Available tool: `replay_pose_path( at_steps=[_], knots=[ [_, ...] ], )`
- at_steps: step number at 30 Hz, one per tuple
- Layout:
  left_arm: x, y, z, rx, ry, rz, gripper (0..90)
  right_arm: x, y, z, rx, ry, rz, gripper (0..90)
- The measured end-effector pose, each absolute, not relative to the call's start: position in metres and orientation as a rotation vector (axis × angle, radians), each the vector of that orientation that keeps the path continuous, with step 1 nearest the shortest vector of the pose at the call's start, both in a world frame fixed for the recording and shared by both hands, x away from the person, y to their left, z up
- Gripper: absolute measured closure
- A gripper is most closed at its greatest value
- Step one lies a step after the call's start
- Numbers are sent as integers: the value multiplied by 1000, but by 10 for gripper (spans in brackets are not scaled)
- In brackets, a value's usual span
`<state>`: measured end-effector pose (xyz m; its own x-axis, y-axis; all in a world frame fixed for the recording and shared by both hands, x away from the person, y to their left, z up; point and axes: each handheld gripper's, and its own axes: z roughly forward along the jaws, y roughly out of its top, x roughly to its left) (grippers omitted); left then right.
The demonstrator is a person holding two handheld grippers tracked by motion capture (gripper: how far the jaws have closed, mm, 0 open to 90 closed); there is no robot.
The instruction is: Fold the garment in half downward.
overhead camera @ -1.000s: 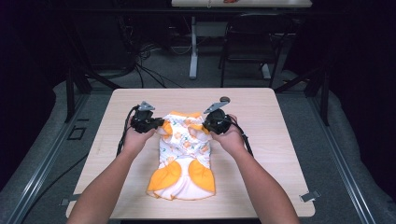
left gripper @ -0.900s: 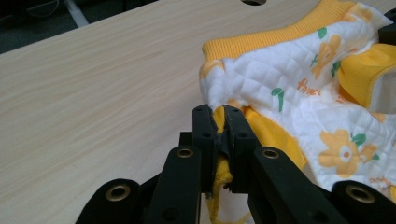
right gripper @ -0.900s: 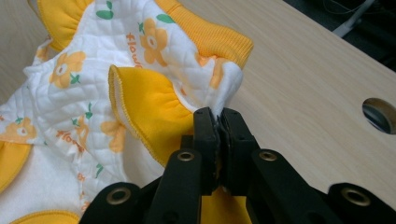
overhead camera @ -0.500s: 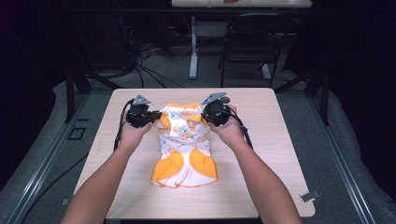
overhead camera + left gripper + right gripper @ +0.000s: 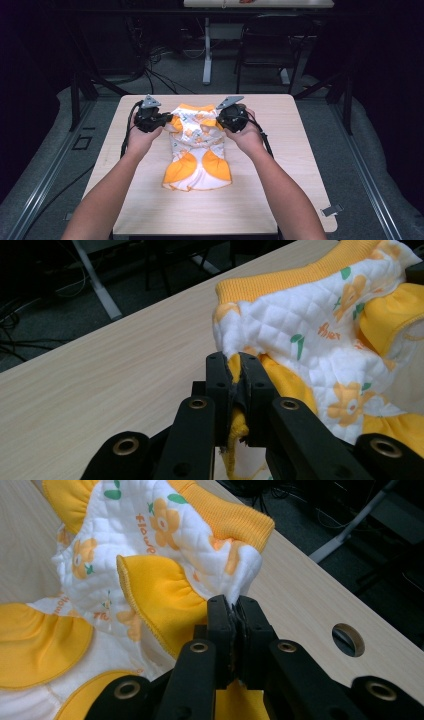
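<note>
My left gripper (image 5: 236,371) and right gripper (image 5: 235,611) each pinch the quilted baby garment (image 5: 196,145), stretched between the 2 on the table (image 5: 290,150).

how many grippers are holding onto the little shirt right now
2. The left gripper is clamped on the shirt's left upper corner, and the right gripper is clamped on its right upper corner, both at the far end of the table.

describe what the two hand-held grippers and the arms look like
Both the left hand-held gripper and the right hand-held gripper are black, each topped by a grey three-cornered plate, with a black cable trailing off. Their jaws are flat black bars with brass-coloured rivets. The forearms are bare, no sleeves in view.
</note>
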<state>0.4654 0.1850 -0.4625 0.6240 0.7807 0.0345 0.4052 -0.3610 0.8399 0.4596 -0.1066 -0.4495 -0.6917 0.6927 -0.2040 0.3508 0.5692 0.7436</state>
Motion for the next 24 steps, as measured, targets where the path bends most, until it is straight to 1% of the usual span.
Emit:
replay_pose_path(
  at_steps=[12, 24],
  knots=[
    [452, 182, -479, 2026, 889, 546, 848, 445, -111, -470, 802, 2356, 937, 855],
    [440, 178, -498, 2074, 884, 530, 847, 434, -111, -490, 774, 2393, 882, 854]
  ],
)
